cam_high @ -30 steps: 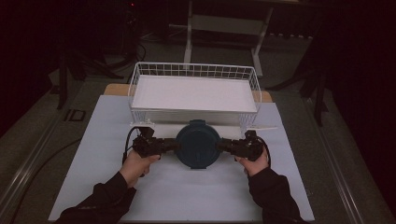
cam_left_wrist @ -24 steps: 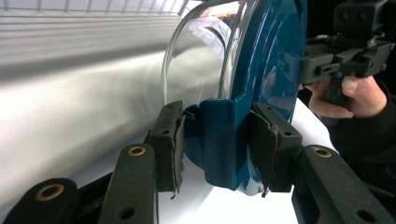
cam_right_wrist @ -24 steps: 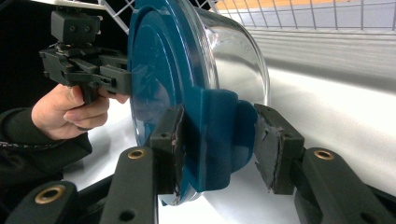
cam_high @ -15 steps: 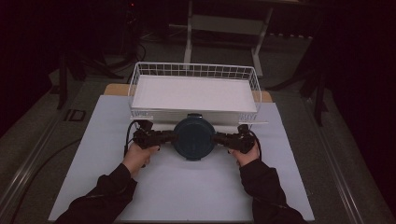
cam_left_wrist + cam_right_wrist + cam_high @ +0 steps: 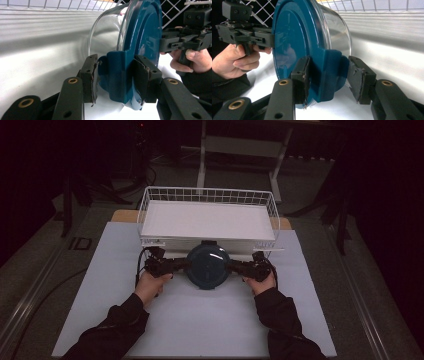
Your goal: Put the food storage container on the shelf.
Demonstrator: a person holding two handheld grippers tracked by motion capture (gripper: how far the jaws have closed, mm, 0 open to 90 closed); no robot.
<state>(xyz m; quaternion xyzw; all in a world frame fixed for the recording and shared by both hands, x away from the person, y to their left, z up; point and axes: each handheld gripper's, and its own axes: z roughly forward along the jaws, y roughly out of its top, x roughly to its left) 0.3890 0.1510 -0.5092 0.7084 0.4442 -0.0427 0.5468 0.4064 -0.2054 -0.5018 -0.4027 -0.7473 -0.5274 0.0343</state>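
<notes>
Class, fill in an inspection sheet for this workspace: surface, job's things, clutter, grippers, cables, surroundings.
Surface: white table, bare in front.
Job's things: round glass container with blue lid, beside the white wire basket.
Clutter: nothing seen.
Grippers: left hand-held gripper clamps one lid tab; right hand-held gripper straddles the opposite tab, one pad touching, the other apart.
Cables: black cable loops from the left hand-held gripper.
Surroundings: dark room, a grey stand behind the table.
</notes>
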